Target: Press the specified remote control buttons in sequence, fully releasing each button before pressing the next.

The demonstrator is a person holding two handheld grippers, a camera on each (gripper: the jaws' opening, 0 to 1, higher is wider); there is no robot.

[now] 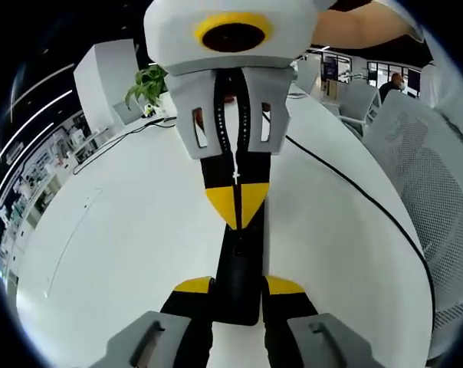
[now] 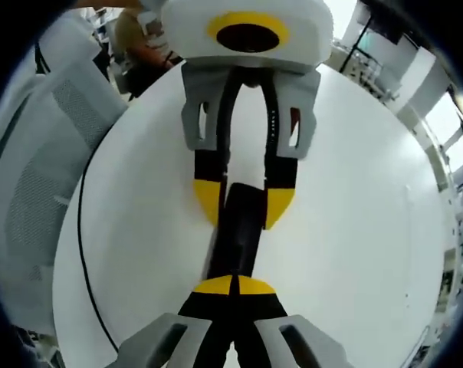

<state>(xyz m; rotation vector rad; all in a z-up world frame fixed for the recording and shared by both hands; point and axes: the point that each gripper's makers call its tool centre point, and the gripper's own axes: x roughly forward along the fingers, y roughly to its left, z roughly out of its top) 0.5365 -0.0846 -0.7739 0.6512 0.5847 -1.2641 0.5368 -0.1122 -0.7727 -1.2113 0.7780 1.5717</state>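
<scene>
Remote [image 1: 239, 268], long and black, lies on the white tabletop [image 1: 124, 230] between the two hand-held grippers, which face each other end to end.

In the left gripper view, the left hand-held gripper [image 1: 239, 286] stands partly spread, its yellow-tipped jaws on either side of the remote's near end and seemingly clamping it by the edges; whether the pads truly press the sides I cannot tell for certain. Farther along the remote, the right hand-held gripper [image 1: 238, 205] comes in from the top with its jaws drawn together into a single yellow point resting on the remote's upper face.

In the right gripper view the same is seen from the other end: the right hand-held gripper [image 2: 234, 286] is clenched, tips meeting, on the near part of the remote [image 2: 239, 230], holding nothing between them. Beyond, the left hand-held gripper [image 2: 244, 201] straddles the remote's far end with a yellow tip at each side.

A black cable [image 1: 354, 192] runs across the tabletop to one side. A mesh chair [image 1: 431, 184] stands at the tabletop's edge, and a green plant [image 1: 147, 83] sits at the far end.
</scene>
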